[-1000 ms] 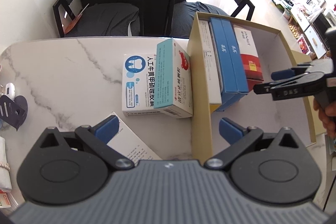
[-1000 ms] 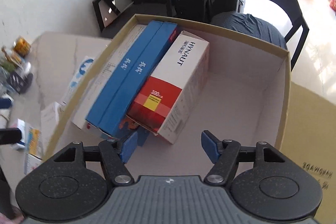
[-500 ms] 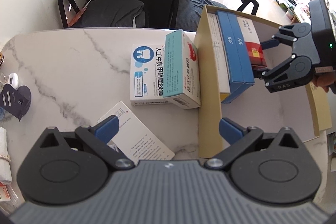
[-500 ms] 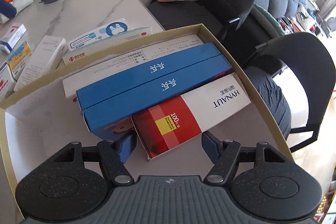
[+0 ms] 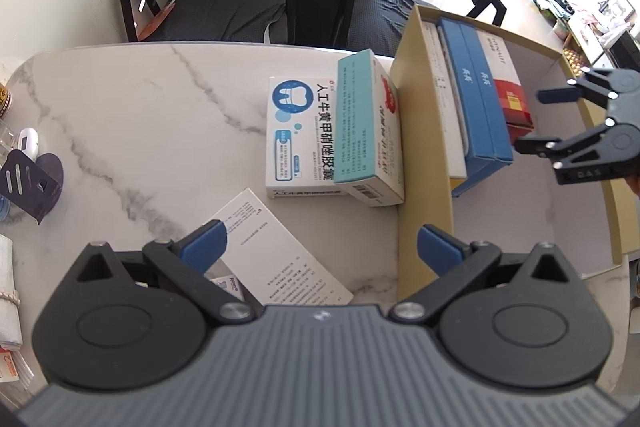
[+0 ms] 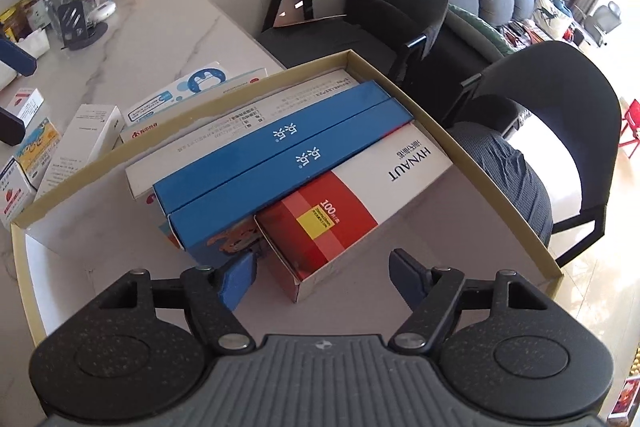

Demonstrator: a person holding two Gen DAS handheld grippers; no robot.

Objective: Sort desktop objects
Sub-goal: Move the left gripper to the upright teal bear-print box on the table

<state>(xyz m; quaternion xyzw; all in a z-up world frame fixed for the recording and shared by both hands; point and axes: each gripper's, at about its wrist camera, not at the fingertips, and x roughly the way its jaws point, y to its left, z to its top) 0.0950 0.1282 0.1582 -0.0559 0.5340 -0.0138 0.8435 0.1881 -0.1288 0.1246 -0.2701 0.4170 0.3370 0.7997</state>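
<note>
Lying inside cardboard tray (image 6: 472,163) at table's (image 5: 140,131) right edge: red-and-white box (image 6: 352,203), two blue boxes (image 6: 280,147), white box (image 6: 224,123), packed side by side. Right tongs (image 6: 320,277) over red-and-white box's near end, jaws opening, pads clear of box. Left tongs (image 5: 318,245) released, empty, above white leaflet box (image 5: 280,259) near table's front edge. Teal box (image 5: 362,123) atop tooth-logo box (image 5: 298,135), just beside tray's left wall.
</note>
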